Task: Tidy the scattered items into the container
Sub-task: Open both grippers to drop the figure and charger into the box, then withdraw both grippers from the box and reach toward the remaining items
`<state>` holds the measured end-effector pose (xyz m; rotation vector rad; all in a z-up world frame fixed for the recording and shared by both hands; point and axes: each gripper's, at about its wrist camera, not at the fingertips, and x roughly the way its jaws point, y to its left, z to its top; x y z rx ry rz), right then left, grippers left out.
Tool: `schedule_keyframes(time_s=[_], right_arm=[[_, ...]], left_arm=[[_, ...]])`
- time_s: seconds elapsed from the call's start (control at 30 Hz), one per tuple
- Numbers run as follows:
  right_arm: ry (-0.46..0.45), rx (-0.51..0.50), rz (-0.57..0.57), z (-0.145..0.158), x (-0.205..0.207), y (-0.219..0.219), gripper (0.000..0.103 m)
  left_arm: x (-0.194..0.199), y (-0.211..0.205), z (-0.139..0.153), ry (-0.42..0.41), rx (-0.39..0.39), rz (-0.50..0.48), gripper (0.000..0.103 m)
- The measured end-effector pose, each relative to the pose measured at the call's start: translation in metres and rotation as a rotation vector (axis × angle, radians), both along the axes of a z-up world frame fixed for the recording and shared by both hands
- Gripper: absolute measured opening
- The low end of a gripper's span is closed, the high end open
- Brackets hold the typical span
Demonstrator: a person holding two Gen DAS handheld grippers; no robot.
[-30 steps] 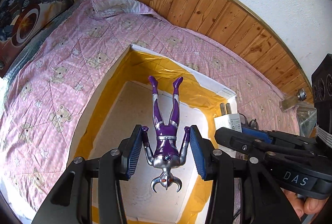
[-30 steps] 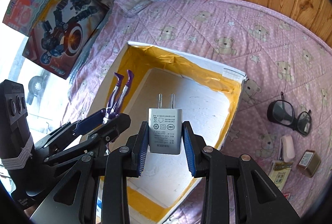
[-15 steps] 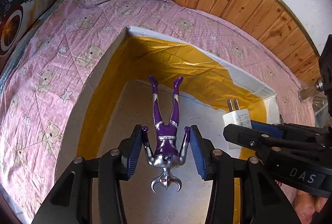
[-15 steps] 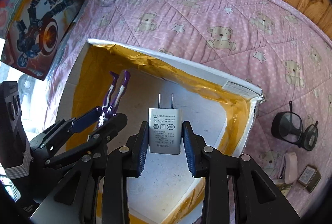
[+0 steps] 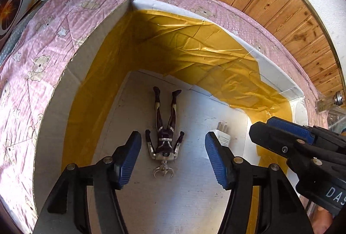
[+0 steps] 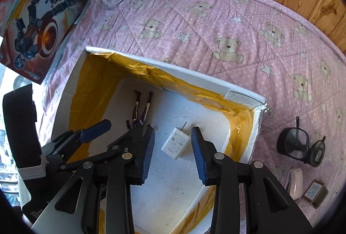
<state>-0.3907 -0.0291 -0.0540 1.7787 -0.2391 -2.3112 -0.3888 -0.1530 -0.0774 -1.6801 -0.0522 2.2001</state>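
The container [image 5: 90, 65] — a white box lined with yellow tape — sits on a pink bear-print quilt [image 6: 216, 24] on the bed. We find the purple-and-silver figure [image 5: 164, 136] lying flat on the box floor, feet toward the far wall, and the white charger plug [image 6: 177, 143] lying beside it. Our left tongs [image 5: 173, 152] and right tongs [image 6: 173, 154] hang spread wide above them, gripping nothing. Outside the box on the quilt lie black glasses [image 6: 299, 145], a pink item [image 6: 295, 179] and a small tin [image 6: 314, 191].
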Motion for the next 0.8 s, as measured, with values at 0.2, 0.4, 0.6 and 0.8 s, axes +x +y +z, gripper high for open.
schedule_keyframes(time_s=[0.2,0.4,0.6,0.8], right_arm=[[0.001,-0.031,-0.005,0.009,0.012,0.002,0.038],[0.004,-0.037,0.01,0.017,0.027,-0.003,0.038],[0.016,-0.039,0.011,0.029,0.045,-0.001,0.038],[0.04,-0.037,0.029,0.045,0.068,-0.002,0.038]], left_arm=[[0.001,-0.002,0.008,0.0,0.008,-0.003,0.062],[0.013,-0.002,0.022,0.02,-0.004,-0.018,0.062],[0.03,-0.009,0.041,0.053,0.001,-0.025,0.062],[0.052,-0.019,0.056,0.076,0.015,-0.032,0.062]])
